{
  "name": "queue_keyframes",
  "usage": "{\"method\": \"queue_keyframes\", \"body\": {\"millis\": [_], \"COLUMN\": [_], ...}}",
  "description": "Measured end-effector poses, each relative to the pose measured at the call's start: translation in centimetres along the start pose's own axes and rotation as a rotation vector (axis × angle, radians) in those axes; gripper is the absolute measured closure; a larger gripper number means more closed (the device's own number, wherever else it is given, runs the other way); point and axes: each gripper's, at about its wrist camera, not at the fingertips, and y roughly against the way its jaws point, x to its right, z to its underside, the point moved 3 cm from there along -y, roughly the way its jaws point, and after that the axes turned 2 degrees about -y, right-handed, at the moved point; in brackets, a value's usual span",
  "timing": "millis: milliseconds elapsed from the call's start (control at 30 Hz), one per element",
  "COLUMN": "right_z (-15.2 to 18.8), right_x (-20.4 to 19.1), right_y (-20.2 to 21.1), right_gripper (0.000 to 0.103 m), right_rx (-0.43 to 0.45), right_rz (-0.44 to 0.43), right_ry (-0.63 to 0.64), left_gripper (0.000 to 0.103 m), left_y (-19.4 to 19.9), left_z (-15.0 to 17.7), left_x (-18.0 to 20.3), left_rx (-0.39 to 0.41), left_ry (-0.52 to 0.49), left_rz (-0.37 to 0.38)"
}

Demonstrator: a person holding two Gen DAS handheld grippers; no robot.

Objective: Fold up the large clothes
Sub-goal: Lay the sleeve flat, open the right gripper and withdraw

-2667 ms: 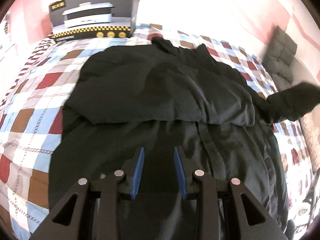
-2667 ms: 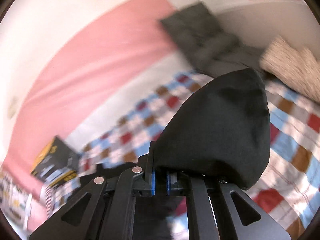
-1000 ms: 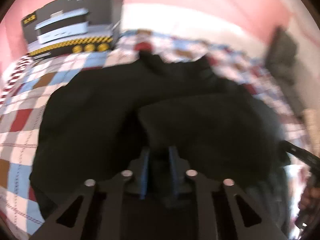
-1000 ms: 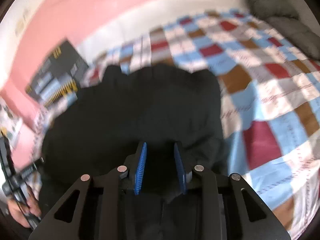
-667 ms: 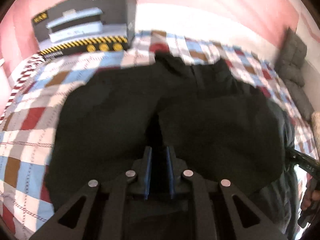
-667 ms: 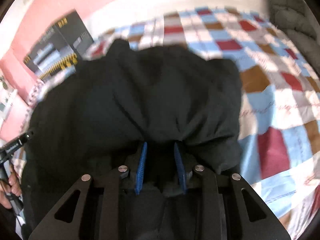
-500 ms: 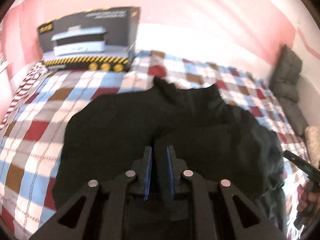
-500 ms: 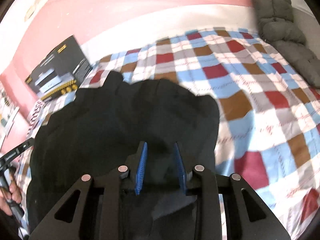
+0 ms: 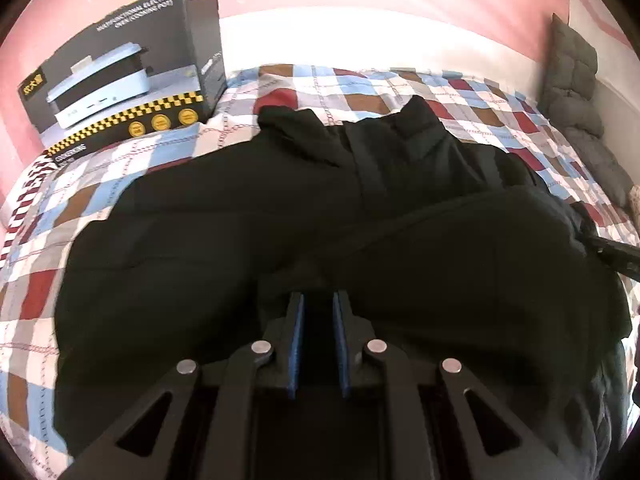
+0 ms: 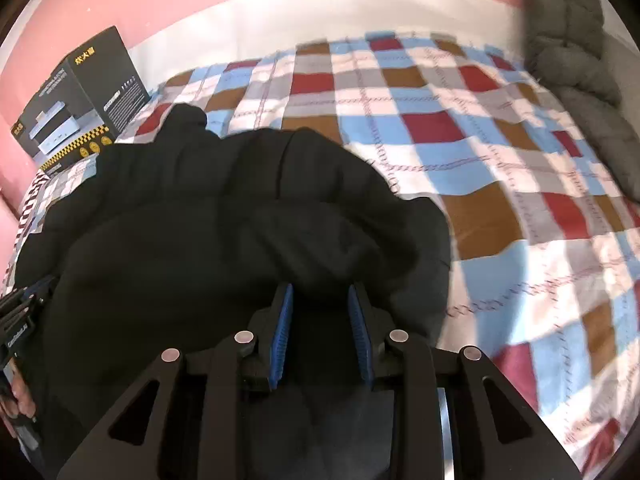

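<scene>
Black padded jacket spread across the checked bedspread, filling the middle and lower part of both views, collar end toward the upper centre of the frame, near a dark appliance box in the upper left. Probably soft, puffy and bulky: light for its size but floppy, apt to sag, billow and slide over itself, with a smooth shell likely to slip out of a shallow pinch. Best taken at a doubled hem or seam edge, deep between the pads, one grip at each side so the folded edge travels level. Left claw at bottom centre of its view, pads nearly together, clamped on a thin fold of the dark fabric running straight between them; bulk of the jacket directly ahead and to both sides. Right claw at bottom centre of its own view, jaws partly apart, closed around a thicker rolled bunch of the same jacket bulging up over the pad tips; bare bedspread to the right of frame, grey cushions in the upper right. Left claw's body visible at the left edge of the right view, well apart from the right grip.
</scene>
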Motion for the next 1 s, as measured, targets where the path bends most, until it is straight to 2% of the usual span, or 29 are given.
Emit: {"method": "queue_keyframes", "body": {"millis": [167,300,500,733,1000], "right_z": [1.7,3.8,6.4,6.5,8.1], "right_x": [-1.0,-1.4,-1.3,-1.5,-3.2], "right_y": [3.9,5.1,2.5,3.4,9.6], "right_gripper": [0.073,0.073,0.073,0.073,0.073], "right_rx": [0.051,0.042,-0.045,-0.050,-0.003], "right_rz": [-0.009,-0.002,-0.001,0.022,0.014], "right_ry": [0.034,0.044,0.048,0.060,0.064], "left_gripper": [0.087,0.087,0.087,0.087,0.087], "left_y": [3.4,5.3,2.9,3.7,9.2], "left_z": [1.5,3.6,4.9,4.5,5.6], "left_x": [-0.9,-0.8,-0.4,0.0,0.5], "left_rx": [0.023,0.028,-0.038,-0.048,-0.021], "left_ry": [0.042,0.067,0.030,-0.007,0.012], "left_rz": [0.020,0.026,-0.024,-0.071,-0.019]}}
